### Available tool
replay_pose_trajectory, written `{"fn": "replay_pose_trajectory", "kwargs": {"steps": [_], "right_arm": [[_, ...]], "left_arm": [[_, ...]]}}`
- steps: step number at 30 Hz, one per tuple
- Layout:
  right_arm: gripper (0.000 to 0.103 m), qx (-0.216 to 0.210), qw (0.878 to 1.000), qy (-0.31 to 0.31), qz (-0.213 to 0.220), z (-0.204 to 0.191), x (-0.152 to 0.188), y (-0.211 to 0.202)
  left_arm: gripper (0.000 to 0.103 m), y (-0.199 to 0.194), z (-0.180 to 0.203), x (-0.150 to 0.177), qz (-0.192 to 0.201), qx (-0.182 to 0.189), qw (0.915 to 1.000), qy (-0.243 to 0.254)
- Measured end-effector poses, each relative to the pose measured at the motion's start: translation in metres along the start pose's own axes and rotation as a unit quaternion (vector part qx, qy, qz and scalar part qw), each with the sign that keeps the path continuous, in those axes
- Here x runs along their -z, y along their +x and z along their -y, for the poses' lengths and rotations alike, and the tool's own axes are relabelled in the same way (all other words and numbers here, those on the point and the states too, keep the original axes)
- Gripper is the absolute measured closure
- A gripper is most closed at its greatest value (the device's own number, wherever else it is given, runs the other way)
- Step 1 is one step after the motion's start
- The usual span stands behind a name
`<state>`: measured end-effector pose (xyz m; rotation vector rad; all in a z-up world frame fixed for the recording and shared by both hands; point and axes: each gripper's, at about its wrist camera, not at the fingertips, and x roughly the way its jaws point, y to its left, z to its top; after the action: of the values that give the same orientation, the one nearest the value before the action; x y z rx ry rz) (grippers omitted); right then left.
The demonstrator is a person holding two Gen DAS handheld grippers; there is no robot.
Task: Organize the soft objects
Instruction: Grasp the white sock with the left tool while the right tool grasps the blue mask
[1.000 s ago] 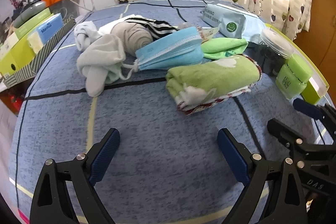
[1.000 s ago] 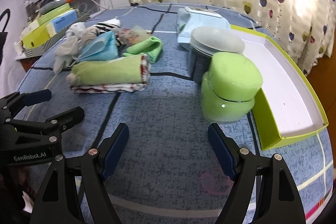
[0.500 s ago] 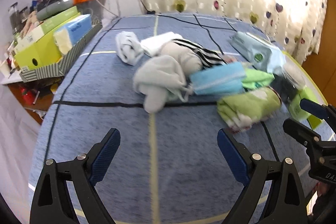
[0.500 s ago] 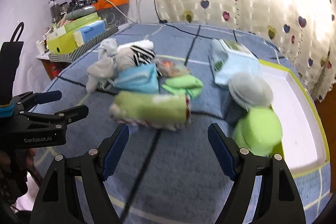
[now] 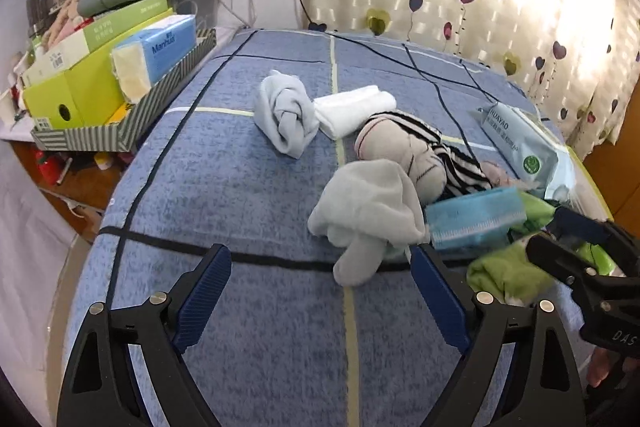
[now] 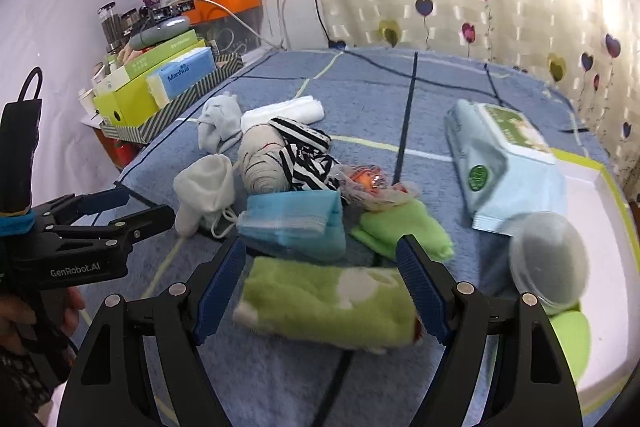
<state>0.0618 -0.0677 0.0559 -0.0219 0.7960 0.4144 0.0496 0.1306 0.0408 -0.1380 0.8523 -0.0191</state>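
Soft things lie in a heap on the blue blanket (image 5: 240, 187): a knotted pale sock (image 5: 286, 117), a white folded cloth (image 5: 354, 111), a beige and striped sock bundle (image 5: 408, 155), a grey sock (image 5: 368, 211), a blue face mask (image 6: 294, 221) and a rolled green towel (image 6: 328, 301). My left gripper (image 5: 320, 301) is open and empty, just short of the grey sock. My right gripper (image 6: 320, 287) is open, its fingers either side of the green towel's near end, above it.
A wet-wipes pack (image 6: 504, 163), a lidded jar (image 6: 548, 267) and a green-edged white tray (image 6: 600, 211) sit at the right. A striped tray of boxes (image 5: 100, 79) stands off the blanket's left edge. A small green cloth (image 6: 400, 231) lies behind the towel.
Both grippers have swung left and lifted: the sock heap now sits ahead of the left gripper, and the green towel sits between the right gripper's fingers. Both stayed open.
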Motion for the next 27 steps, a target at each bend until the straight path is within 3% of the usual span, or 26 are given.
{"fn": "replay_pose_trajectory", "kwargs": {"steps": [13, 15, 18, 20, 22, 27], "right_arm": [[0.026, -0.022, 0.999, 0.014, -0.029, 0.000, -0.014, 0.039], [0.030, -0.020, 0.999, 0.012, -0.034, -0.001, -0.014, 0.044], [0.041, -0.019, 0.999, 0.017, -0.039, 0.000, -0.014, 0.049], [0.042, -0.020, 0.999, 0.021, -0.040, 0.002, -0.012, 0.050], [0.052, -0.026, 0.999, 0.024, -0.040, 0.002, -0.012, 0.050], [0.065, -0.027, 0.999, 0.026, -0.035, 0.002, -0.010, 0.048]], "left_arm": [[0.012, 0.033, 0.003, -0.017, -0.031, 0.033, 0.9990, -0.001], [0.014, 0.036, 0.004, -0.019, -0.032, 0.038, 0.9988, -0.003], [0.024, 0.040, 0.008, -0.022, -0.037, 0.051, 0.9980, 0.004], [0.032, 0.040, 0.011, -0.022, -0.039, 0.055, 0.9977, 0.010], [0.040, 0.042, 0.013, -0.022, -0.041, 0.060, 0.9973, 0.012], [0.056, 0.041, 0.019, -0.022, -0.036, 0.061, 0.9973, 0.017]]}}
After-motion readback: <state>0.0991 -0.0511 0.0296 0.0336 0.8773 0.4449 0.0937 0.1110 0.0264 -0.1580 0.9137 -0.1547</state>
